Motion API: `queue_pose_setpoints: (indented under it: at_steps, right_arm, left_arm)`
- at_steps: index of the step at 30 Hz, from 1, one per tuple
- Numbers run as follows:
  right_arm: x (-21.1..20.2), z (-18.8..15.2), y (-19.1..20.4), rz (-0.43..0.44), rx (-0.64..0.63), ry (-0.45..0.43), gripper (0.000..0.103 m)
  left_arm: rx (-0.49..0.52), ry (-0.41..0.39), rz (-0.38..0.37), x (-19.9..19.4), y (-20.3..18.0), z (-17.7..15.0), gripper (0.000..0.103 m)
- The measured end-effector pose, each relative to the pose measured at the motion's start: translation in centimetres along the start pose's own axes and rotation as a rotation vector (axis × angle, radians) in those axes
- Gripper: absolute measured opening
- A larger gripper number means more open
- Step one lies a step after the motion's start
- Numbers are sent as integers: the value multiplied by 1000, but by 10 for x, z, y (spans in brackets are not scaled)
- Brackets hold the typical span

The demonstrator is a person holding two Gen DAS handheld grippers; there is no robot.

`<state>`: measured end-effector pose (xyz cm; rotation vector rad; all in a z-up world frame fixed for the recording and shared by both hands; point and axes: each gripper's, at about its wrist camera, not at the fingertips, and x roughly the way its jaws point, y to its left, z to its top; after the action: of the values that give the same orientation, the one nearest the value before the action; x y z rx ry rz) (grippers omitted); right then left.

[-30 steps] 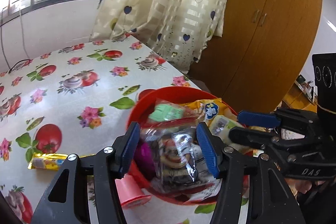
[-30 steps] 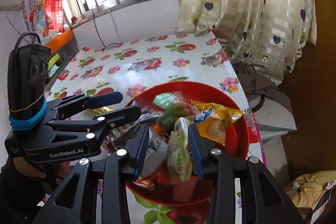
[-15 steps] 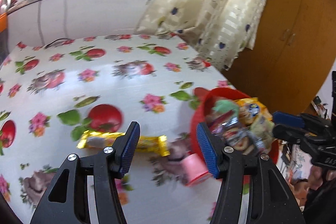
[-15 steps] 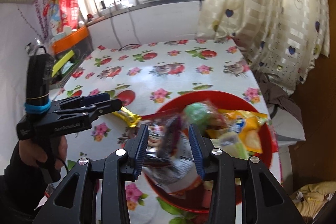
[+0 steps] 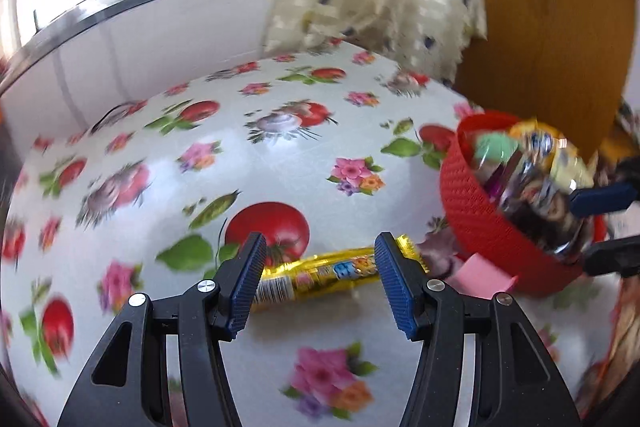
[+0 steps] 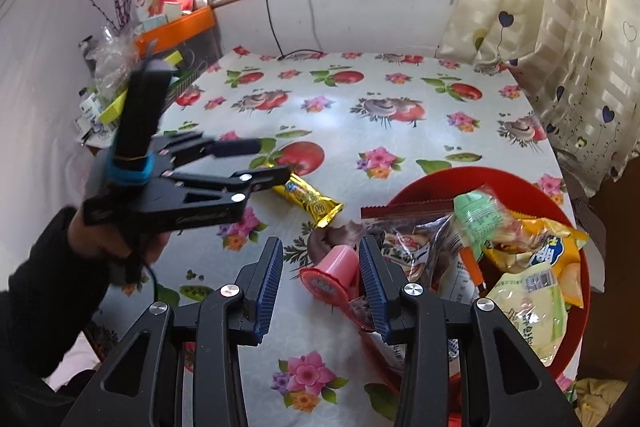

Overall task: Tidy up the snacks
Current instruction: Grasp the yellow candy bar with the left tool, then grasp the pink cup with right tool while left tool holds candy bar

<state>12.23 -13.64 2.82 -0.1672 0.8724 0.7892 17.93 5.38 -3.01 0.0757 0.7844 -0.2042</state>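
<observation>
A gold-wrapped snack bar (image 5: 320,273) lies on the flowered tablecloth; it also shows in the right wrist view (image 6: 308,199). My left gripper (image 5: 318,279) is open, its jaws on either side of the bar just above it. A red bowl (image 5: 476,219) holds several snack packets; in the right wrist view the bowl (image 6: 440,179) sits at the right. A small pink cup (image 6: 332,273) lies on its side beside the bowl. My right gripper (image 6: 320,285) is open, with the cup just ahead between its jaws.
The table (image 6: 340,107) stands against a white wall under a window. A curtain (image 6: 560,27) hangs at the right edge. A cluttered orange shelf (image 6: 176,27) stands at the far left. A wooden wardrobe (image 5: 552,27) is behind the bowl.
My left gripper has swung left from over the bowl to the gold bar. My right gripper has let go of a packet, drawn back from the bowl and now faces the pink cup.
</observation>
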Motion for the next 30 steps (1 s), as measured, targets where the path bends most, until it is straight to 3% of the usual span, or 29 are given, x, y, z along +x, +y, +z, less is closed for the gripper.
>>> queue_pose_setpoints:
  at_steps: [4, 10, 14, 19, 23, 27, 30]
  right_arm:
    - [4, -3, 1, -3, 3, 24, 36]
    - [14, -8, 6, 8, -1, 69, 36]
    - [28, -11, 13, -4, 2, 109, 36]
    - [44, -12, 20, -79, 14, 142, 37]
    - [57, -11, 25, -147, -7, 154, 40]
    - [70, -7, 29, -145, -17, 183, 41]
    - [76, -6, 34, -82, -13, 200, 41]
  left_arm:
    - [68, 69, -109, 21, 7, 1, 57]
    - [131, 144, -187, 19, -5, -17, 57]
    - [140, 163, -113, 19, -20, -30, 57]
    - [14, 157, -42, 22, -18, -27, 55]
    - [-40, 129, 18, 21, -14, -28, 24]
    - [-108, 122, 53, 12, -1, -37, 23]
    - [-156, 113, 68, 0, 9, -49, 23]
